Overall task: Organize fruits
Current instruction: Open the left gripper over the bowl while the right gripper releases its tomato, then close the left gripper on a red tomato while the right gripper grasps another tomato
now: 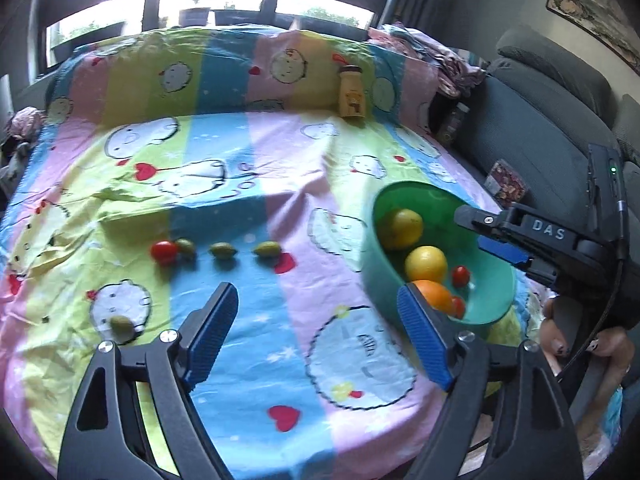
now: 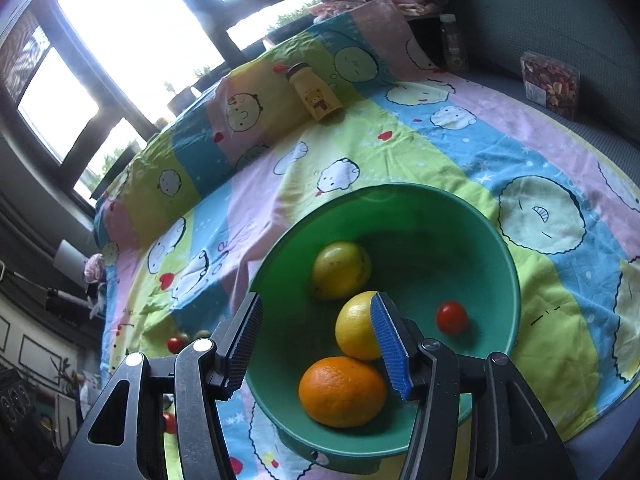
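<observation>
Green plastic bowl (image 1: 420, 186) at right on striped cartoon cloth (image 1: 260, 200), holding the sorted fruit. Loose fruit out on the cloth, ahead and to the left of left gripper (image 1: 316, 332).

Left gripper: released, jaws wide, nothing between the pads. Right gripper (image 2: 316, 336): part open, grasping nothing, poised over the bowl; near pad overlaps a yellow citrus (image 2: 356, 326) in the right wrist view, contact impossible to tell.

Key relation: row of loose fruit running side to side, across the line of the left fingers, well apart from the bowl. Long axes of the oval green fruits lying roughly along that row. Left hand clearly the nearer one; right hand on the far side, by the bowl. Probably a swing leftward and forward for the next pick.

Count, on cloth:
- red tomato (image 1: 164, 251), one, touching or just beside the leftmost green fruit (image 1: 185, 247)
- small green fruits, four: three in the row, one stray (image 1: 122, 325) just outside the left finger

Count, in bowl:
- yellow citrus, two
- orange (image 2: 342, 392), one
- tomatoes, two in the left wrist view, only one showing in the right
</observation>
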### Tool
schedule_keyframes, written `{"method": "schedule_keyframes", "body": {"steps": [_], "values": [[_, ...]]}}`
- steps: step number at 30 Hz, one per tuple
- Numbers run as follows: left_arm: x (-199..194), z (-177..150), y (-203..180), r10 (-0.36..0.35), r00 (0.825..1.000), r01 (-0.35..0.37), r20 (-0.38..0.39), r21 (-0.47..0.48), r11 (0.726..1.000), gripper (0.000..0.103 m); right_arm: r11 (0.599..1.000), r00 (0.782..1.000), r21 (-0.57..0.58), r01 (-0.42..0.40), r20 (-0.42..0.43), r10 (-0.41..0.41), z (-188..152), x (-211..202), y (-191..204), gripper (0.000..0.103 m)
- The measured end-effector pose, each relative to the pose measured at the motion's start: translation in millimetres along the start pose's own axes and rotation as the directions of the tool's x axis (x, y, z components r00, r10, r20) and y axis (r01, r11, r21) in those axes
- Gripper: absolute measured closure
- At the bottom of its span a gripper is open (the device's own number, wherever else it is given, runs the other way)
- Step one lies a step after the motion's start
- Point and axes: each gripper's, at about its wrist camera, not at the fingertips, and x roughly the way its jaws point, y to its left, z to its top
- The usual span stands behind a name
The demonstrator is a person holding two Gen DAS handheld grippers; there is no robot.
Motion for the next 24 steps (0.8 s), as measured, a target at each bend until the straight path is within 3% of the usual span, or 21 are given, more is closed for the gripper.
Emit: {"method": "schedule_keyframes", "body": {"steps": [4,13,20,24], "values": [[-10,-14,41,0.123,0.992,-0.122,-0.002,-0.071,0.990,0.020,0.997,1.000,-0.072,0.012,-0.008,-0.012,-6,5,24,0.046],[-9,-44,108,0.239,0.969,-0.246,-0.063,-0.175,0.953,0.021,0.975,0.999,-0.219,0.030,-0.033,-0.038,-24,23,75,0.046],[-4,-46,132,0.172,0.981,-0.190,-0.090,-0.258,0.947,0.024,0.945,0.992,-0.324,-0.055,-0.123,0.015,-40,45,120,0.046],[4,-48,135,0.196,0.973,-0.222,-0.123,-0.243,0.944,0.032,0.925,0.971,-0.351,-0.144,-0.232,0.063,-44,72,151,0.046]]}}
